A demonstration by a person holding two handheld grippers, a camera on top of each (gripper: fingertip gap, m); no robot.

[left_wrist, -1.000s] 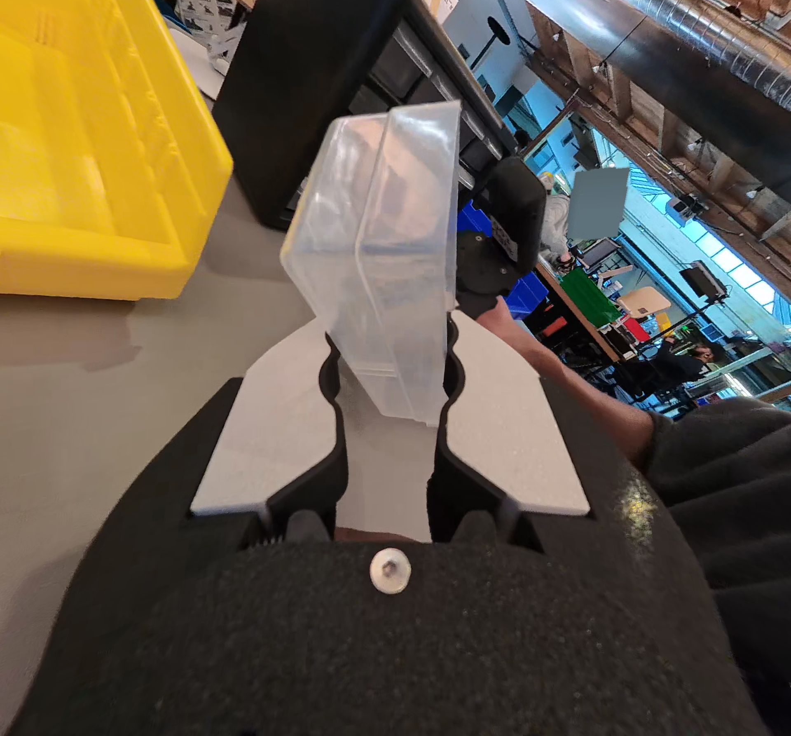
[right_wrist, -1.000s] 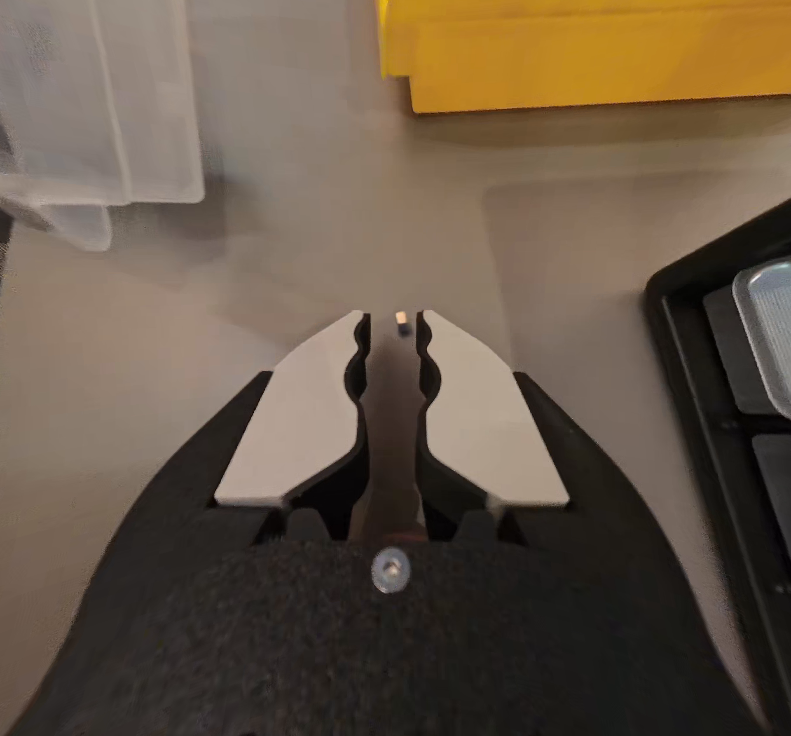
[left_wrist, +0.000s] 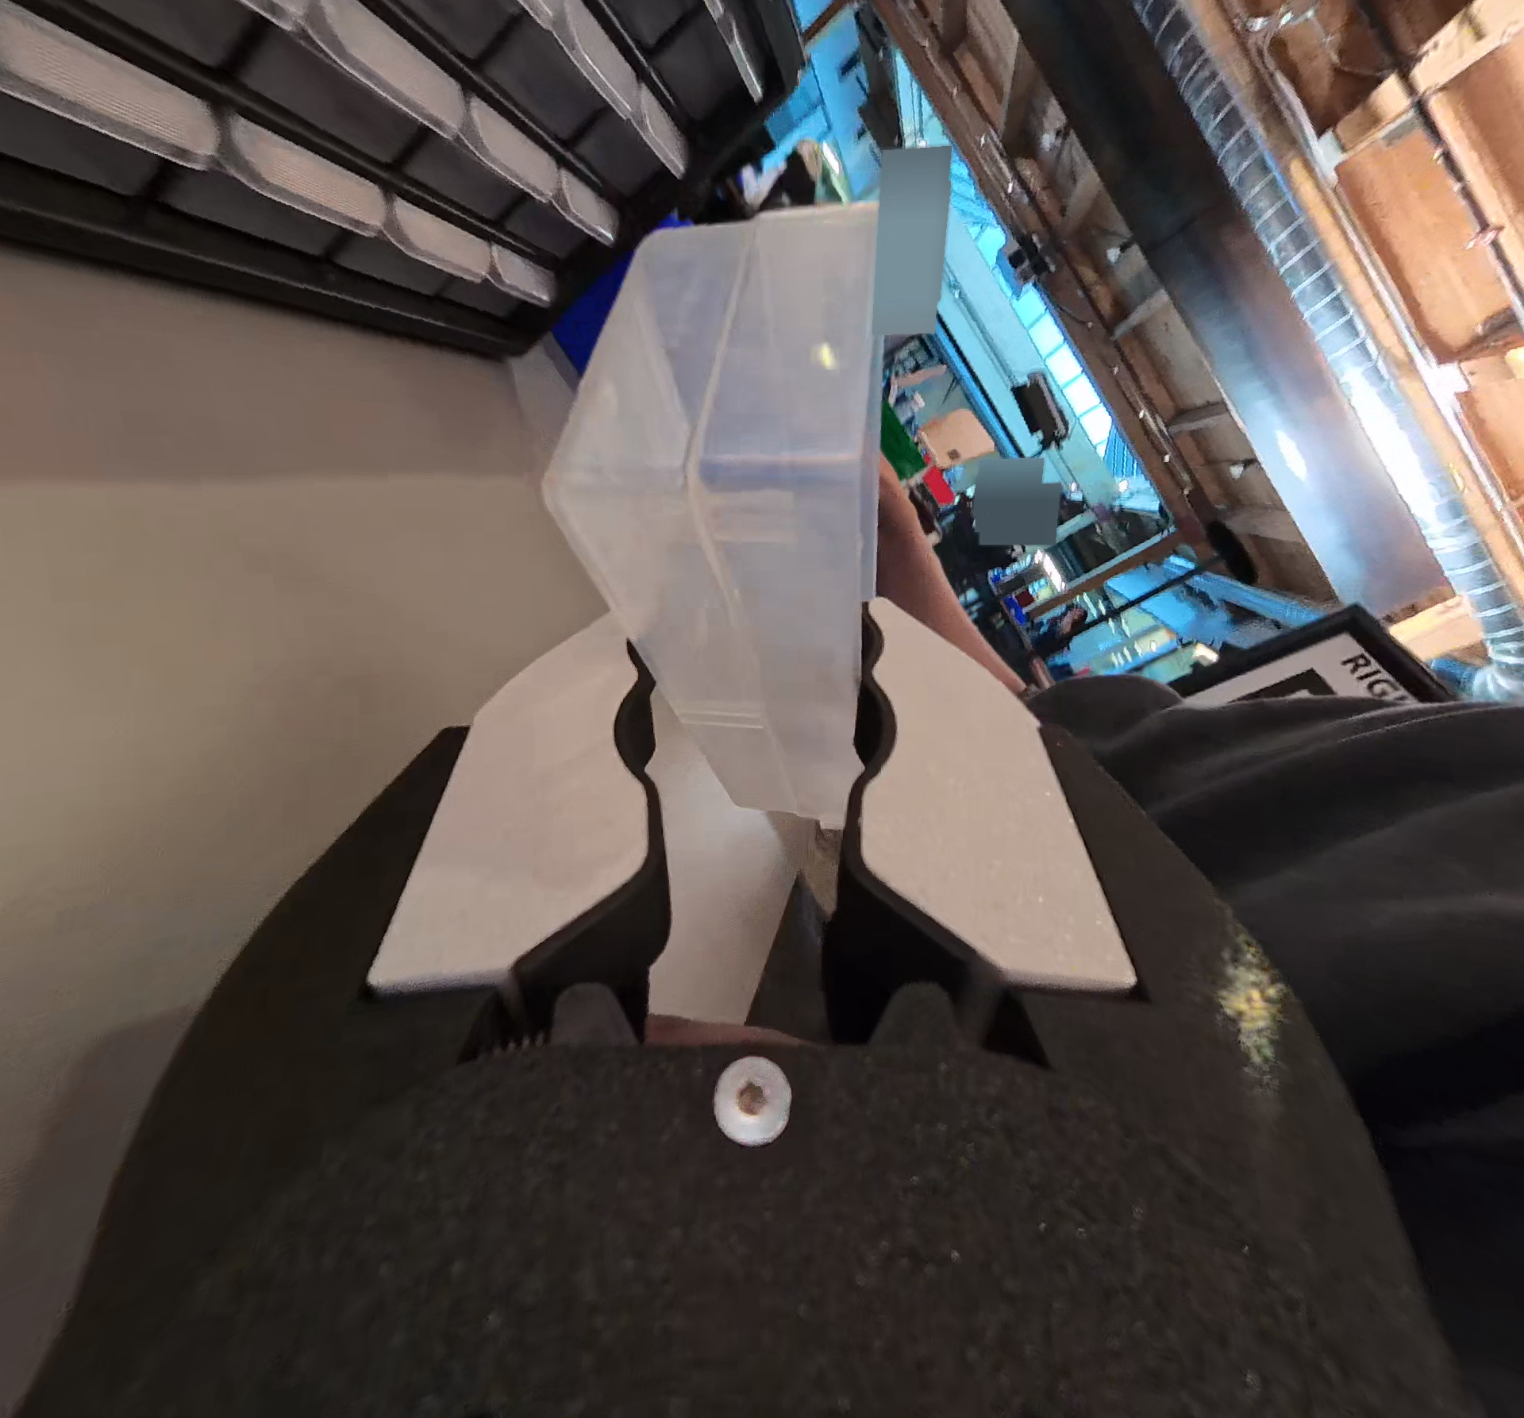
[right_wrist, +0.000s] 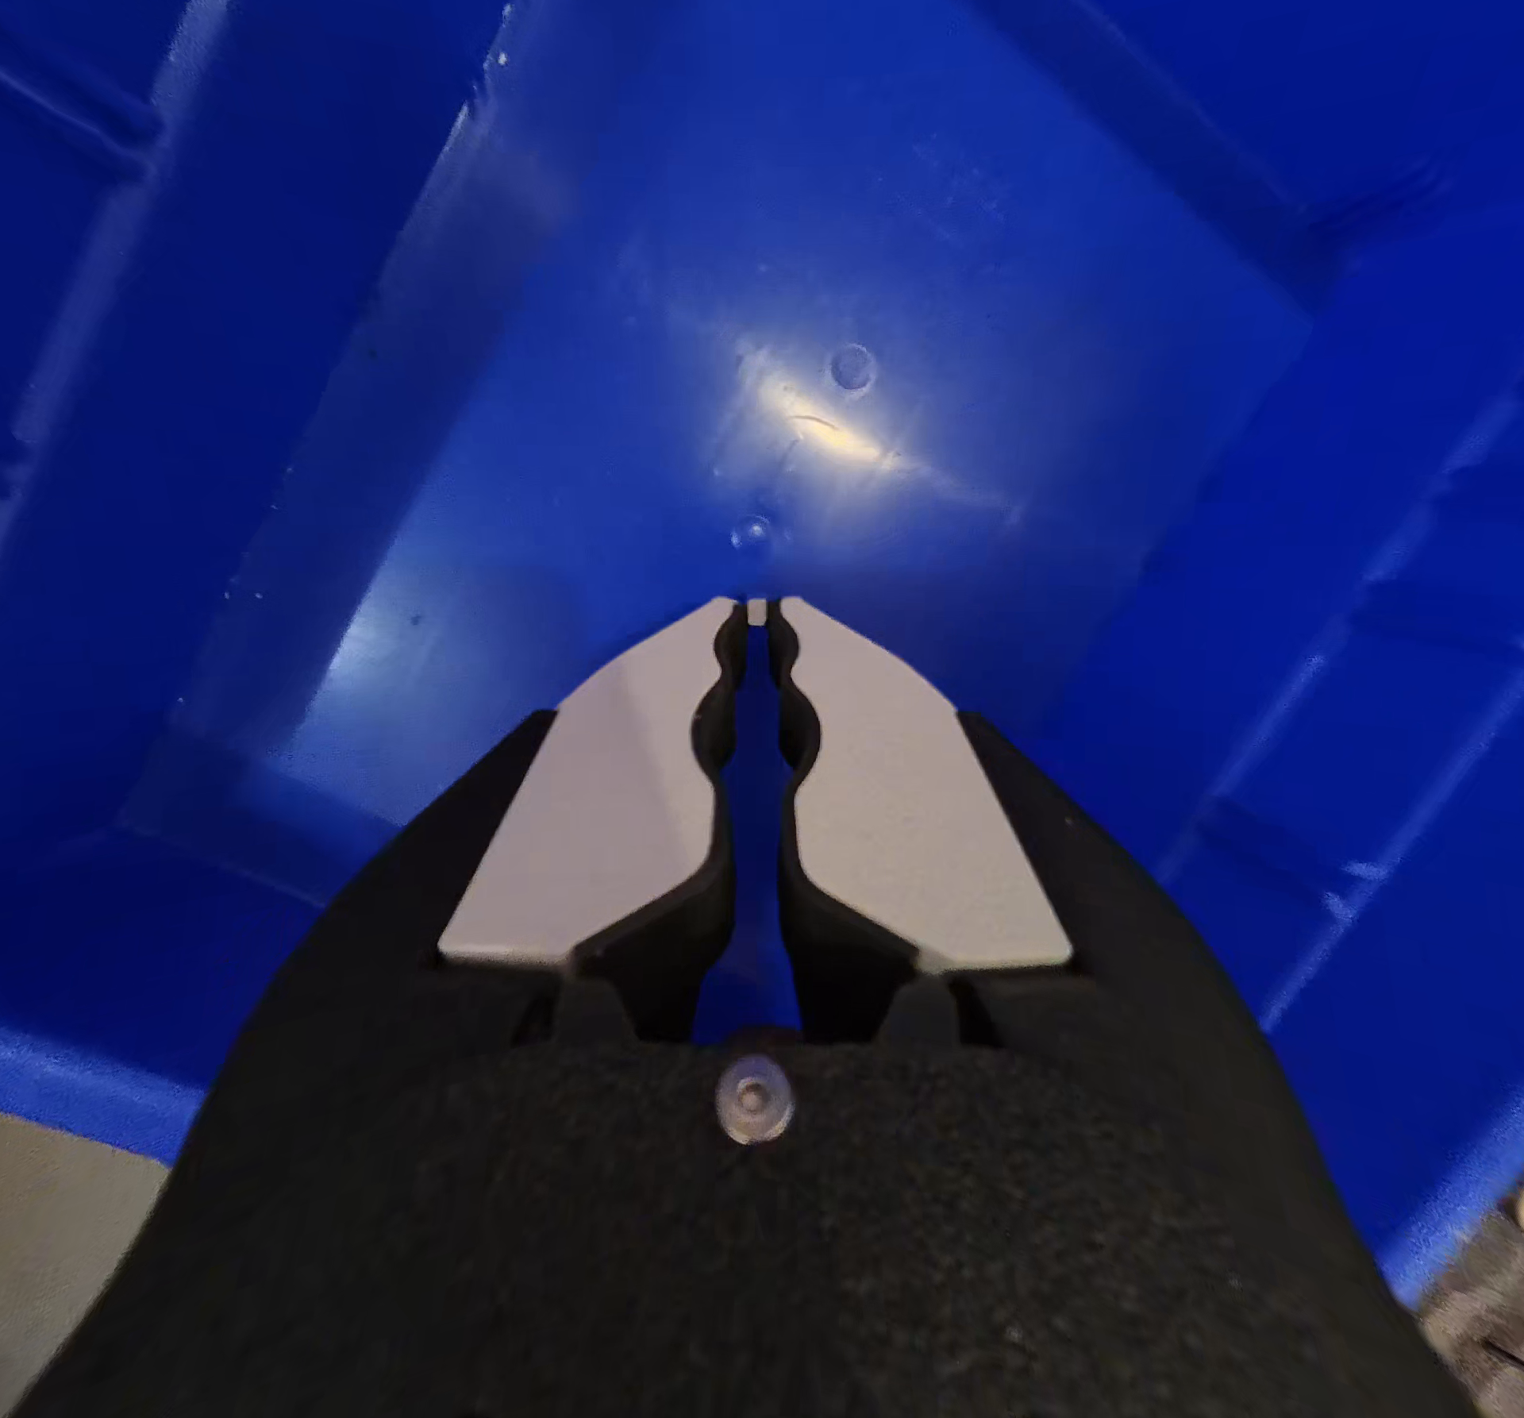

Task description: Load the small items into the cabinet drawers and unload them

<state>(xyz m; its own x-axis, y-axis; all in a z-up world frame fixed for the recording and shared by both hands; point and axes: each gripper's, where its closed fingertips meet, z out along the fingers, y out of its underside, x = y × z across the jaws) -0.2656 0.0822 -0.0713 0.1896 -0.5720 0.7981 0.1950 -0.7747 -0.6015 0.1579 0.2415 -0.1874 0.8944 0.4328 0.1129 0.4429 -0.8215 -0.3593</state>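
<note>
My left gripper (left_wrist: 750,628) is shut on a clear plastic drawer (left_wrist: 726,471) and holds it tilted above the grey table (left_wrist: 206,553). The drawer looks empty. The black cabinet (left_wrist: 247,58), with rows of clear-fronted drawers, stands close at the upper left. My right gripper (right_wrist: 757,607) points down into a blue bin (right_wrist: 825,223). Its jaws are nearly together, pinching a tiny pale item (right_wrist: 757,616) at the very tips, just above the bin floor.
A person's dark sleeve (left_wrist: 1319,842) and forearm (left_wrist: 924,553) lie to the right of the held drawer. A strip of the grey table (right_wrist: 66,1230) shows outside the bin's near wall in the right wrist view. A workshop lies beyond. The tips of one gripper are about 45 cm away from the tips of the other.
My right gripper closed on the tiny item that lay on the table and moved over the blue bin. My left gripper, still holding the drawer, swung from the yellow bin towards the cabinet front.
</note>
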